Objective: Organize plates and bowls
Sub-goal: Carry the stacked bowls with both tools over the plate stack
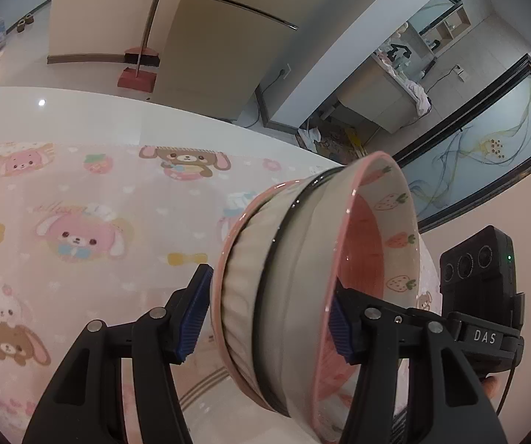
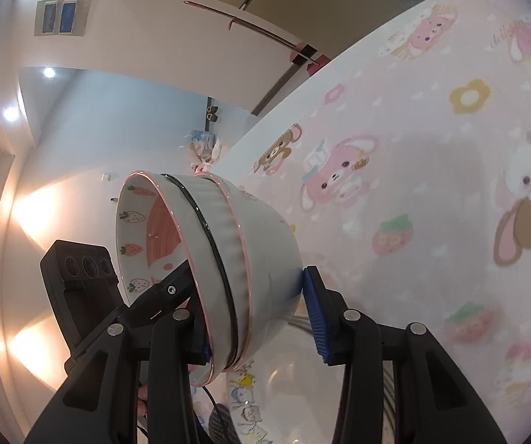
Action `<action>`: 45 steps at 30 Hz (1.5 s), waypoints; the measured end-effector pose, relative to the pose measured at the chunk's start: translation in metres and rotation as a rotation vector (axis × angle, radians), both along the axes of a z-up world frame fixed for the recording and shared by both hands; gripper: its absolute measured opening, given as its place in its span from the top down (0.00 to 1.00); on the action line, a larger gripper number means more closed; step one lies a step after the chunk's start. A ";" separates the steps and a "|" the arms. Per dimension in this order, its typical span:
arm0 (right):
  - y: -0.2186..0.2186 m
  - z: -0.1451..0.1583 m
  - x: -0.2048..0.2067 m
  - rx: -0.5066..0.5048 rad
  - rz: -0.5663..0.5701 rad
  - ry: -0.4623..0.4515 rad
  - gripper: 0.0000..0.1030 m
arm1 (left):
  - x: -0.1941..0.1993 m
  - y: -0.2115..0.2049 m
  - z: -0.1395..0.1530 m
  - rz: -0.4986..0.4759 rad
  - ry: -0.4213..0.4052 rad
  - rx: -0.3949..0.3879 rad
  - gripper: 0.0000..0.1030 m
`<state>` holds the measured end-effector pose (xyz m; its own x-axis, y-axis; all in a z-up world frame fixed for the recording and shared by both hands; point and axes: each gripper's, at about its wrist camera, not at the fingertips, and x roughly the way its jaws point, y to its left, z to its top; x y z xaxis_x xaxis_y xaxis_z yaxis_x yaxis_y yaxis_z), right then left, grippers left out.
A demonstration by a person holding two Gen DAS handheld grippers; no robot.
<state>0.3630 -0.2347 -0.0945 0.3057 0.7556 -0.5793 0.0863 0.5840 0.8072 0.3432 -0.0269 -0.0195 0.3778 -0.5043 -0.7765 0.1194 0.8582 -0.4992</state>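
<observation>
A nested stack of bowls [image 1: 302, 277], white outside with pink rims and a strawberry and carrot pattern inside, is held tilted on its side above the table. My left gripper [image 1: 269, 325] is shut on the stack's rim, one blue pad outside and one inside. My right gripper [image 2: 261, 329] is shut on the same bowl stack [image 2: 236, 259] from the opposite side. Each gripper's body shows in the other's view, the right gripper [image 1: 480, 296] and the left gripper [image 2: 80, 277].
A pink cartoon-animal tablecloth [image 1: 80, 222] covers the white table [image 1: 117, 111]; it also shows in the right wrist view [image 2: 432, 185]. A plate or dish with a cartoon print [image 2: 302, 388] lies below the bowls. A broom and dustpan [image 1: 138, 70] and a fridge [image 1: 228, 37] stand beyond.
</observation>
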 end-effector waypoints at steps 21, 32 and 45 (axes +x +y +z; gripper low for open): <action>0.000 0.008 -0.084 -0.020 0.033 0.046 0.58 | -0.085 -0.001 0.004 0.005 0.036 0.010 0.46; 0.003 -0.009 -0.111 -0.037 0.045 0.075 0.58 | -0.115 -0.001 -0.011 0.012 0.062 0.012 0.46; 0.018 -0.006 -0.116 -0.147 0.079 0.046 0.59 | -0.128 0.001 -0.025 0.013 0.089 0.006 0.43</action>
